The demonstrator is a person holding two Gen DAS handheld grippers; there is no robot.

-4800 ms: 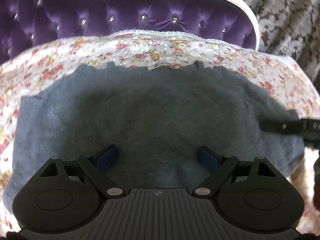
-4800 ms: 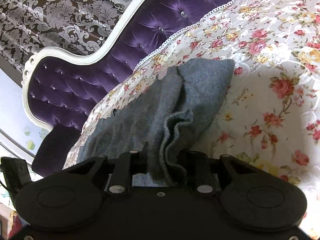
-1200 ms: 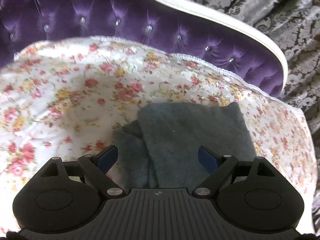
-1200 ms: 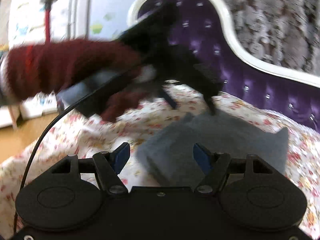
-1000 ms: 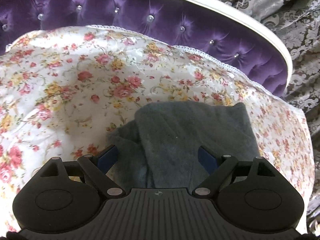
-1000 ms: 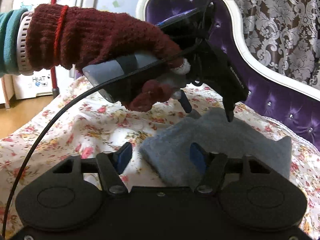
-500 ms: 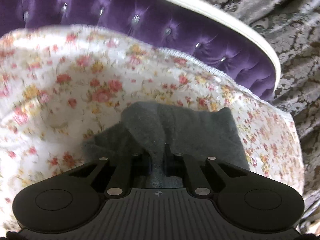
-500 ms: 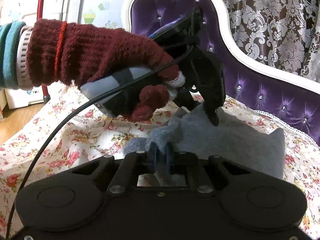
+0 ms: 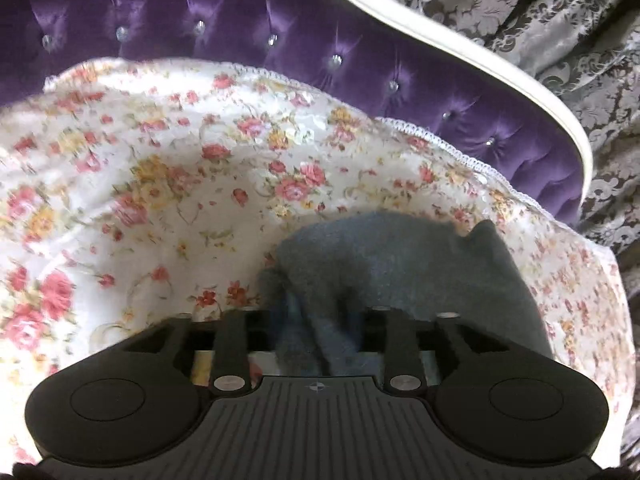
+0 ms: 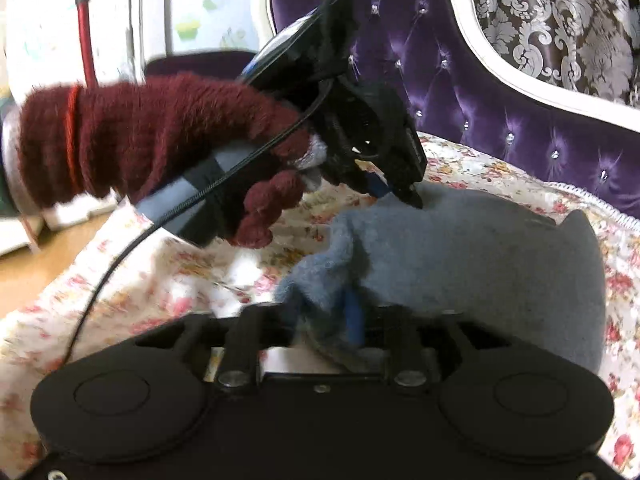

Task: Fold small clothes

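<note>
Here, closest to my right hand-held gripper, a bunched corner of the grey cloth sits between the blue pads. The jaws have just been opening after a pinch, and the view blurs there, so I cannot tell whether the pads press the fabric or have let it go. My left hand-held gripper is the same: jaws just opening, a ridge of cloth rising between them, contact unclear.

The cloth lies folded into a thick pad on the floral cover of the bed, near its right edge. I judge it light, soft and fleecy: it drapes, holds no shape, and layers slide over each other easily. It will not break, but a shallow pinch may catch only the top layer. I would grip the near edge at both corners, deep enough to take every layer.

Farther off, the gloved hand holds the left tool over the cloth's far edge. Beyond stands the purple headboard.
</note>
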